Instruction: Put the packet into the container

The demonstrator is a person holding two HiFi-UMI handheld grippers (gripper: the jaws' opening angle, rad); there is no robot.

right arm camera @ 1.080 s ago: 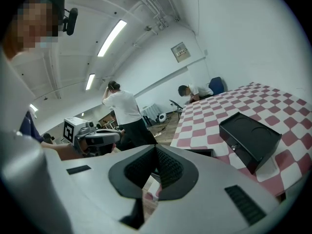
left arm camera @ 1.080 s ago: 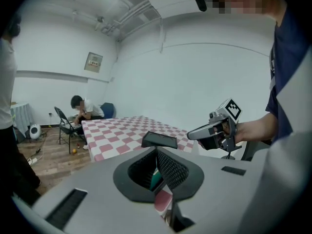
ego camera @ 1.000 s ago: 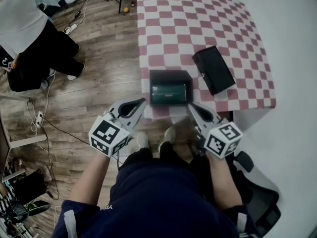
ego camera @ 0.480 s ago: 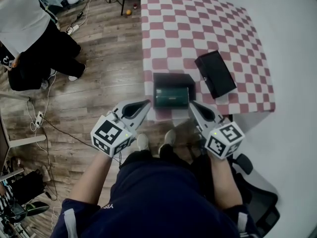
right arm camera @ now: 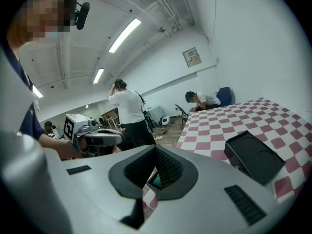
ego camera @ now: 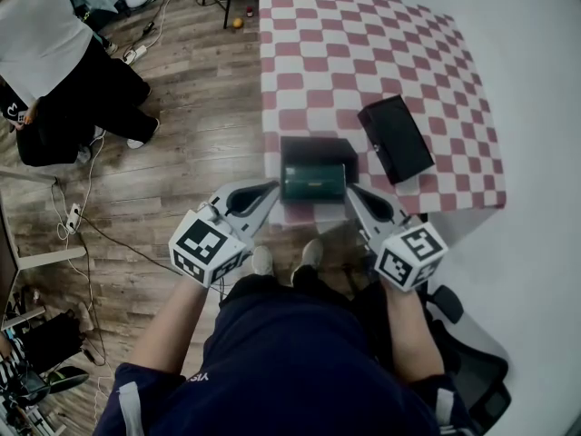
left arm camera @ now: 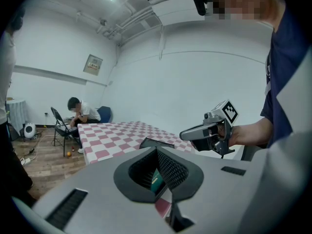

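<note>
Honestly, it looked basically done: the flat green packet [ego camera: 313, 182] sat inside the black rectangular container [ego camera: 315, 143], while the left gripper [ego camera: 271, 189] and right gripper [ego camera: 350, 193] hung closed, holding nothing.

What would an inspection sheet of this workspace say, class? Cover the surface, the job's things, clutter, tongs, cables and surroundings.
Surface: table under a red-and-white checked cloth.
Job's things: open black container at the near edge, green packet inside it; black lid lies apart to its right.
Clutter: small orange ball on the floor beyond the table.
Tongs: left tongs and right tongs shut, empty, held just short of the container.
Cables: cables trail across the wood floor on the left.
Surroundings: standing person at left; seated person beyond the table.
</note>
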